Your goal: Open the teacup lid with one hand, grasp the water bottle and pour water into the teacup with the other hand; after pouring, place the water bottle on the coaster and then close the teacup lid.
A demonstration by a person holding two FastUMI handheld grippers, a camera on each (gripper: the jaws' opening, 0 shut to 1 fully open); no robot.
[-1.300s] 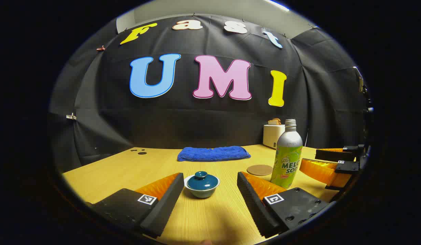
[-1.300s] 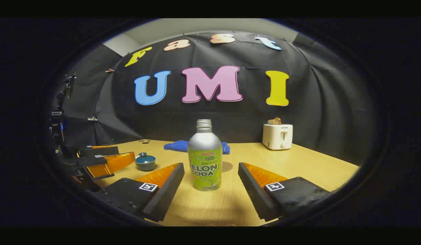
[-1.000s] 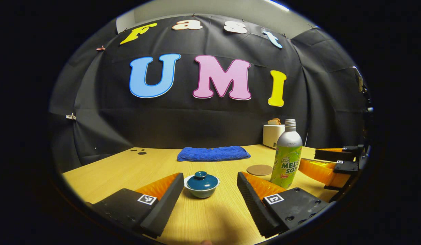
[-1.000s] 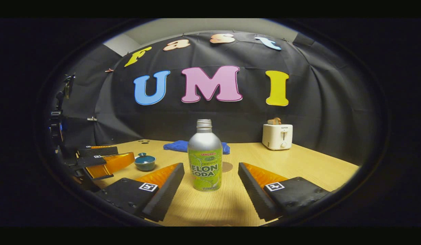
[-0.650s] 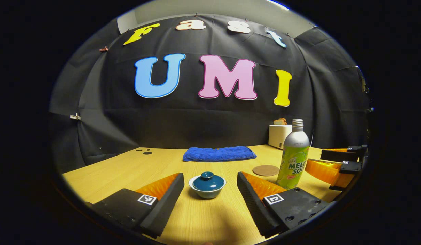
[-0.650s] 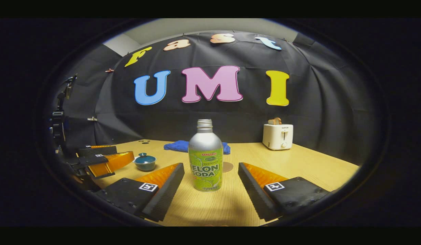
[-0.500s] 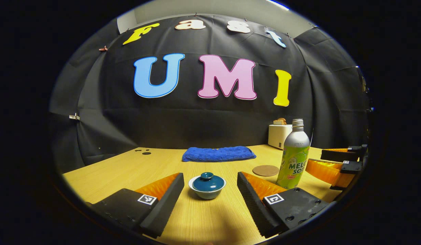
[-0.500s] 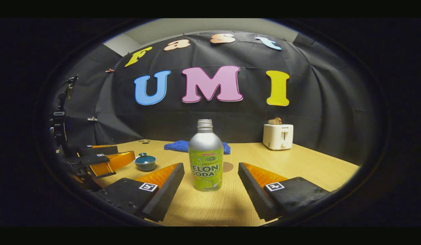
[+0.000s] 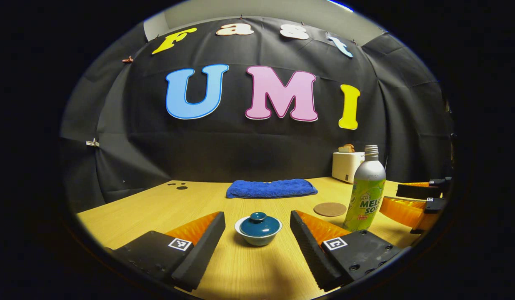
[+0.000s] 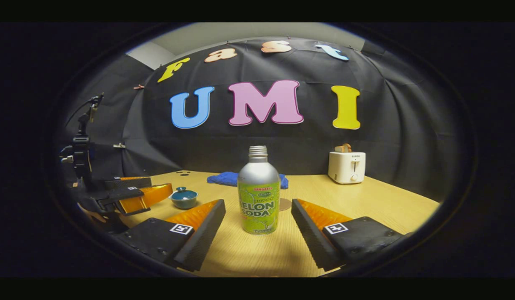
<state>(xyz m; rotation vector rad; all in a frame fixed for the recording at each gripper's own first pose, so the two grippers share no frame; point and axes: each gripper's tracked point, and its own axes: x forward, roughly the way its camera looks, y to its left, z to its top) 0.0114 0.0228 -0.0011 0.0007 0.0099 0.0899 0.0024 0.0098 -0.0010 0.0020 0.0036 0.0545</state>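
A small teacup point(image 9: 258, 234) with a dark teal lid point(image 9: 259, 225) stands on the wooden table point(image 9: 157, 208), just ahead of my left gripper point(image 9: 257, 233), whose fingers are open on either side of it without touching. A silver and green bottle point(image 10: 258, 196) with no cap stands upright ahead of my right gripper point(image 10: 257, 221), also open and apart from it. The bottle point(image 9: 366, 193) appears at the right in the left gripper view, with a round brown coaster point(image 9: 330, 209) beside it. In the right gripper view the teacup point(image 10: 183, 198) sits at the left by the other gripper point(image 10: 132, 193).
A folded blue towel point(image 9: 271, 188) lies at the back of the table. A white toaster point(image 10: 346, 166) with bread in it stands at the back right. The right gripper's fingers point(image 9: 411, 204) show beyond the bottle in the left gripper view.
Both views have shifted slightly leftward, so teacup and bottle sit a little more to the right. Both grippers stay open and nothing has been touched.
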